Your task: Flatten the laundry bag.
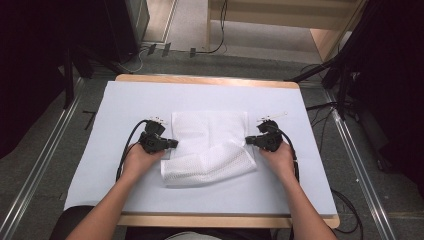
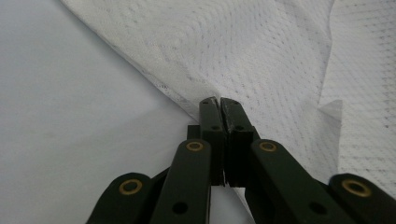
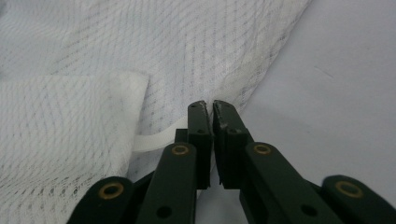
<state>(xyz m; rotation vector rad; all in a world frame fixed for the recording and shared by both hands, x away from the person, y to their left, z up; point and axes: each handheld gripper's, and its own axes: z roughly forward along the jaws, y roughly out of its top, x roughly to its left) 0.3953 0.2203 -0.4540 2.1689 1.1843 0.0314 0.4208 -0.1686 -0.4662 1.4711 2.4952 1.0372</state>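
Pinching white cloth (image 1: 210,145), both grippers.

Cloth between two grippers on the table

A folded cloth (image 1: 210,147) is spread at the middle of the table (image 1: 120,100). The left gripper (image 1: 174,143) is set at its left edge, the right gripper (image 1: 248,140) at its right edge, each touching the cloth.

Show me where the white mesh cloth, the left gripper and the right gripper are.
white mesh cloth (image 1: 210,131): high view, flat middle.
left gripper (image 2: 220,103): left gripper view, between its fingertips.
right gripper (image 3: 208,107): right gripper view, between its fingertips.
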